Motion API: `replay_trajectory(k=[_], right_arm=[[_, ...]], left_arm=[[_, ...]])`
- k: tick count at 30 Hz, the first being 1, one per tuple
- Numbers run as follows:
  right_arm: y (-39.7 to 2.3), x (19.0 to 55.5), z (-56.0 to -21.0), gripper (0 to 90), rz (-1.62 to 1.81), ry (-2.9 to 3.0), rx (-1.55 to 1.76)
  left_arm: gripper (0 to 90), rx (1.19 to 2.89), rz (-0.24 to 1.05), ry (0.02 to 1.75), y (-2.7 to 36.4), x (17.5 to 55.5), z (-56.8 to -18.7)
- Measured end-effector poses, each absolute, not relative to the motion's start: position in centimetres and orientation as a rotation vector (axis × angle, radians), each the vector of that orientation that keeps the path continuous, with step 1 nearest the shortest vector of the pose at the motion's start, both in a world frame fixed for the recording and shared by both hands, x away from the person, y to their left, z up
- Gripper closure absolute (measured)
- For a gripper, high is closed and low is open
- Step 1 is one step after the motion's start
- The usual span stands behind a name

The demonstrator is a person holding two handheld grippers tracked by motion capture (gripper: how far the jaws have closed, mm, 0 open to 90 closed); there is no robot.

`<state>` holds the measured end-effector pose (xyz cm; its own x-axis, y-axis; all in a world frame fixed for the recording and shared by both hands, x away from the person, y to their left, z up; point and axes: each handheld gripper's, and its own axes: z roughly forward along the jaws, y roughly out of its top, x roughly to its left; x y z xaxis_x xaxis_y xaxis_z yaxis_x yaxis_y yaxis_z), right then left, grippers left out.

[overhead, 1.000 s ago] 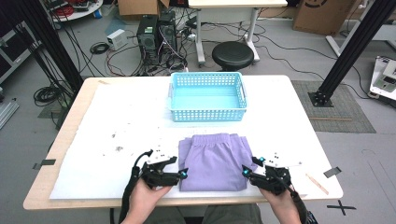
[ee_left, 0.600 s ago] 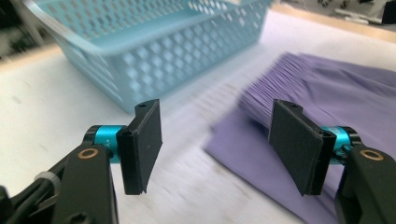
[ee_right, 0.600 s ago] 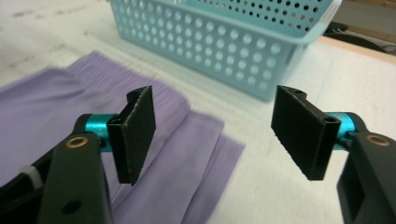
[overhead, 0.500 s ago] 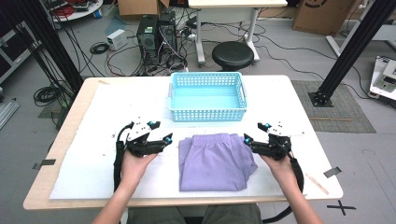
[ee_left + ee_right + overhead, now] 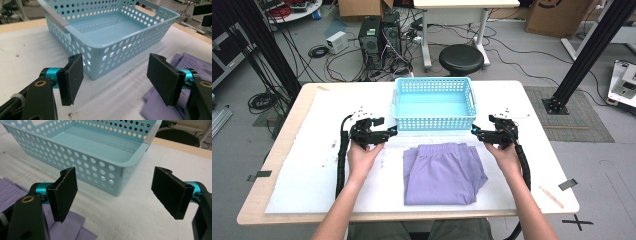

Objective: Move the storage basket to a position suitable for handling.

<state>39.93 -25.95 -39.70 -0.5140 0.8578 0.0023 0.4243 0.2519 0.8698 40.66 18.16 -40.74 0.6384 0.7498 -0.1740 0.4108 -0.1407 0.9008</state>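
Both grippers hover with nothing between their jaws, flanking one basket and one folded garment.

I see my left gripper just off the near left corner of the light blue perforated basket, jaws spread wide; my right gripper sits just off the near right corner, jaws likewise spread wide. The folded purple garment lies flat on the white table cover, just in front of the basket and between my two hands, near both grippers but touching neither. In the left gripper view the basket's corner stands between the jaws, farther off. I count two grippers, one basket with nothing in it, one garment.
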Motion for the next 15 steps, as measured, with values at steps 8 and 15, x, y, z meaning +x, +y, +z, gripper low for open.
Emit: replay_trajectory(k=[8,15], right_arm=[[-25.0,42.3,-40.7,24.5,1.148,2.136,1.126],[-24.9,43.8,-41.4,25.2,1.153,2.165,1.137]], left_arm=[[30.1,1.823,0.443,0.946,17.9,42.5,-42.6],[34.8,1.829,0.472,0.915,17.2,43.3,-43.5]])
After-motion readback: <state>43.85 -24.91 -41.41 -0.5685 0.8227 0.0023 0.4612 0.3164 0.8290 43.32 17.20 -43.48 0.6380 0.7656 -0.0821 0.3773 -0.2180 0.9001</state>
